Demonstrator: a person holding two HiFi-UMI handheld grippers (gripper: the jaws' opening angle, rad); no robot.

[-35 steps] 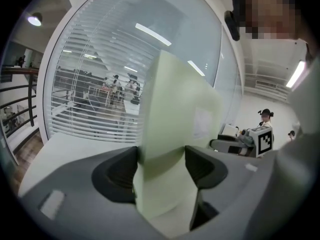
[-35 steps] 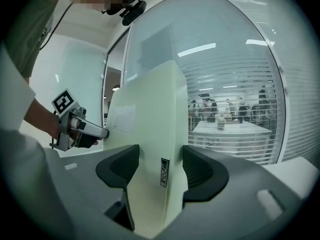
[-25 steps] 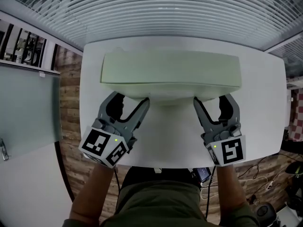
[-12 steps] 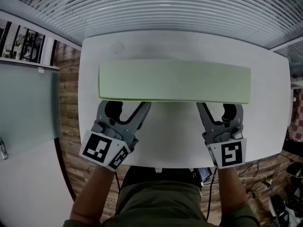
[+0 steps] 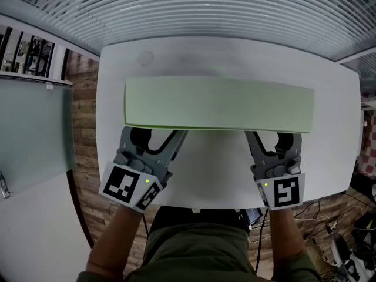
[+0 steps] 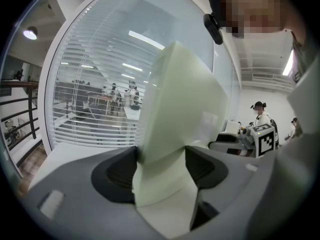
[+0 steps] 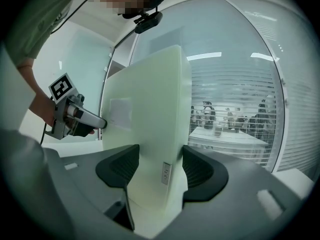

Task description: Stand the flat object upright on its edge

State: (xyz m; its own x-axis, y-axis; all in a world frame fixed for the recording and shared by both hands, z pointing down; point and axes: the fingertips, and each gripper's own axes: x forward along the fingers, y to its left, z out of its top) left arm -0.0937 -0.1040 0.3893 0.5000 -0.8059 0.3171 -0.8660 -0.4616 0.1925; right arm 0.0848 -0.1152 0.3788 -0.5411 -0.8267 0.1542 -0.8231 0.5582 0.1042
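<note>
A long pale green foam slab (image 5: 217, 103) stretches across the white table (image 5: 217, 175) in the head view, its broad face turned up toward the camera. My left gripper (image 5: 154, 131) is shut on the slab's near edge at the left end, my right gripper (image 5: 274, 134) on the near edge at the right end. The left gripper view has the slab (image 6: 175, 129) pinched between both dark pads and rising away. In the right gripper view the slab (image 7: 155, 149) is clamped the same way, and the left gripper (image 7: 70, 116) appears at its far end.
White blinds behind glass (image 5: 205, 10) run along the table's far side. A glass partition (image 5: 35, 128) stands to the left. Wood floor with cables (image 5: 329, 228) shows at the lower right. A faint round mark (image 5: 145, 58) lies on the table at the back left.
Both grippers have lifted the slab's near edge, so it has tilted from lying flat to showing its broad face; since half a second ago it has barely shifted.
</note>
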